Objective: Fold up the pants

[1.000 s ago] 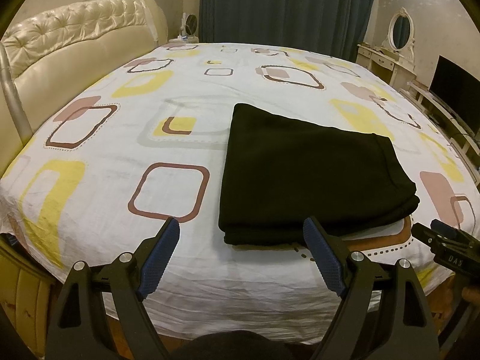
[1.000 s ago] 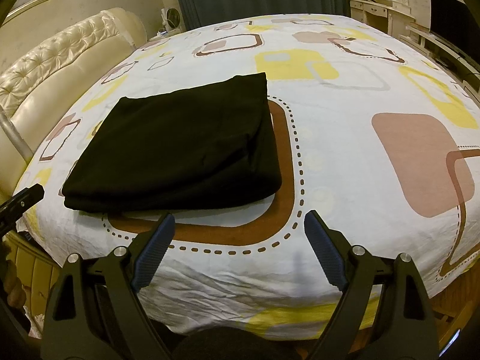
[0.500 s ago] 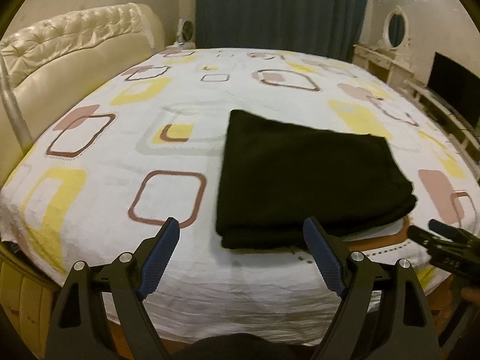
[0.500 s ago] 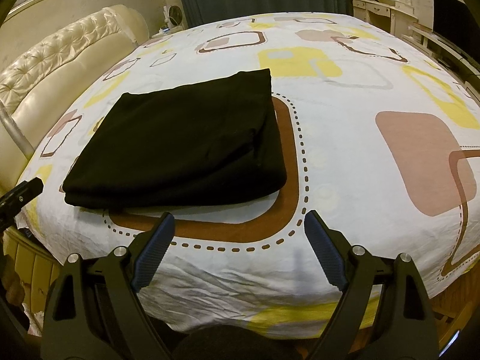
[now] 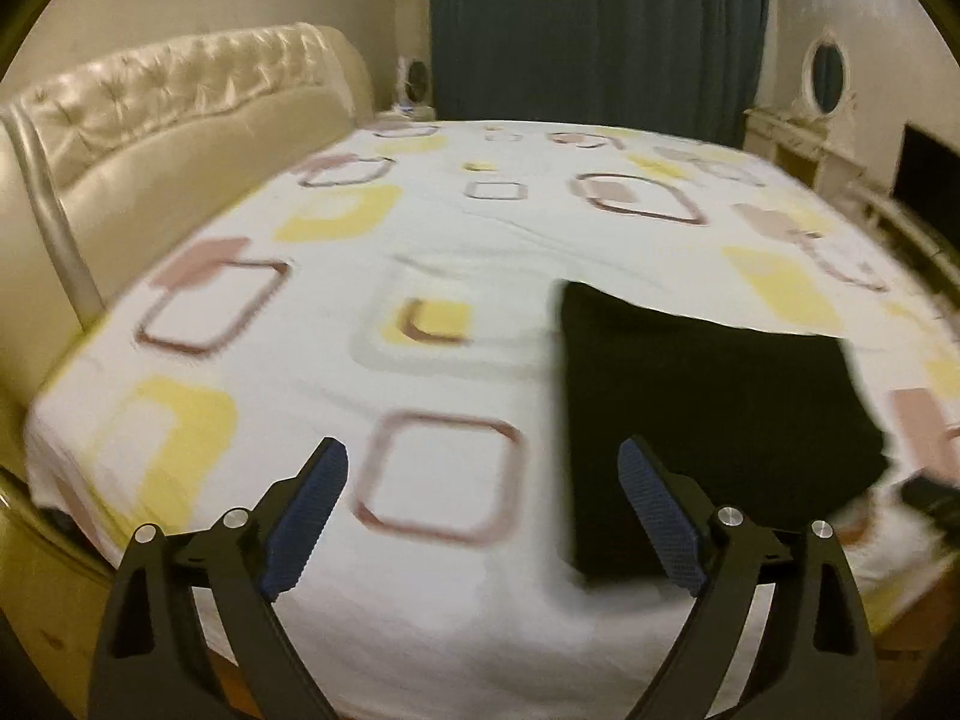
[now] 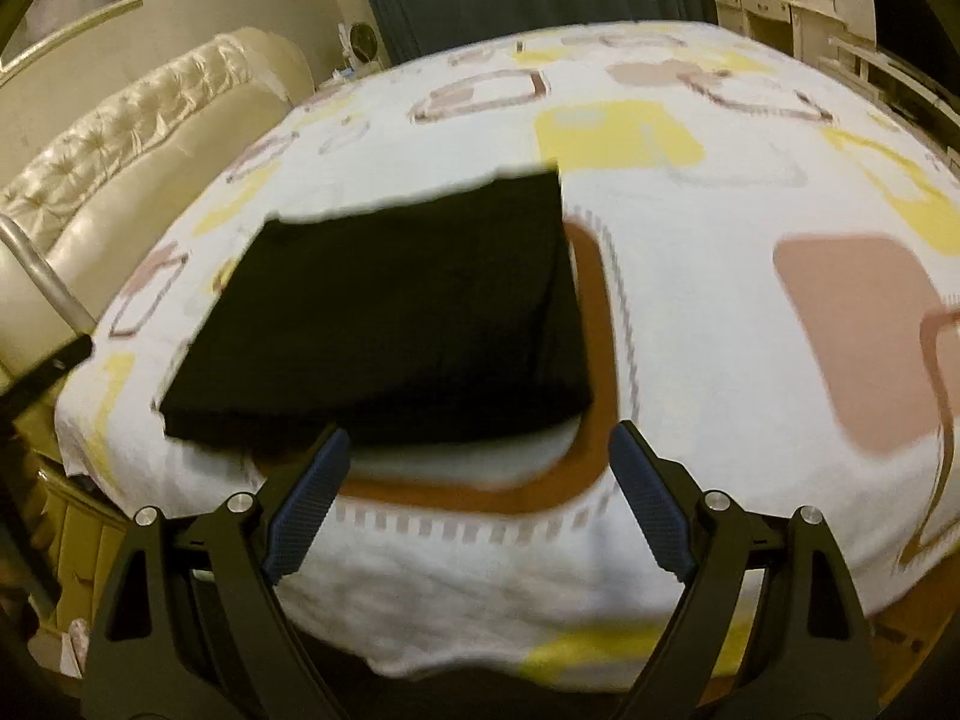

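Observation:
The black pants (image 5: 708, 414) lie folded into a flat rectangle near the front edge of the bed; they also show in the right wrist view (image 6: 396, 312). My left gripper (image 5: 483, 513) is open and empty, above the bed's front edge to the left of the pants. My right gripper (image 6: 474, 504) is open and empty, just in front of the pants' near right corner. Neither touches the cloth. Both views are blurred by motion.
The bed has a white sheet (image 5: 420, 240) with yellow and brown squares and a cream tufted headboard (image 5: 180, 120) at the left. A dark curtain (image 5: 600, 30), a dressing table with an oval mirror (image 5: 825, 75) and a dark screen (image 5: 927, 180) stand behind and right.
Both grippers have drawn back and risen from the bed, and the left view has swung left. The pants lie as before. Both grippers stay open.

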The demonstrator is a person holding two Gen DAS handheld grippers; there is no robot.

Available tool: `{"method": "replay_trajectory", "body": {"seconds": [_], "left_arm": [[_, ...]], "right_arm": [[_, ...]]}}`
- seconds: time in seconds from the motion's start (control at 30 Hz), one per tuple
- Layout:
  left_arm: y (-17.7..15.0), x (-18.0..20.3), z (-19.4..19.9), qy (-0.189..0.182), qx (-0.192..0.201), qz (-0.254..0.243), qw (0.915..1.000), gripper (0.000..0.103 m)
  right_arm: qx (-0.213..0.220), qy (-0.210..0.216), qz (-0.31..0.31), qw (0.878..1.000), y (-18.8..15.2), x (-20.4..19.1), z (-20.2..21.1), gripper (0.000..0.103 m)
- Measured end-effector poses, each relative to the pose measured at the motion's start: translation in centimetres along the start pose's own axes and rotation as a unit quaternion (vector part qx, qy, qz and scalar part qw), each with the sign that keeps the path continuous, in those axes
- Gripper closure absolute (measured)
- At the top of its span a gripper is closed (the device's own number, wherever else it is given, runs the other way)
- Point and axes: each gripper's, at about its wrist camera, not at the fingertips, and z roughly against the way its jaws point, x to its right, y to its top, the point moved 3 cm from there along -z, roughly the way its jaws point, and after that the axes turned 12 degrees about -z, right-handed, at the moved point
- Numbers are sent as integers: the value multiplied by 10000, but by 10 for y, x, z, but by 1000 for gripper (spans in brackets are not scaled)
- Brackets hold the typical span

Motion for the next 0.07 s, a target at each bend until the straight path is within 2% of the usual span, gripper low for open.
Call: {"method": "replay_trajectory", "body": {"seconds": [0.07], "left_arm": [[13,-20,-31,235,-135,2,9996,12]], "right_arm": [[157,-65,8,9999,26,6,-5,11]]}}
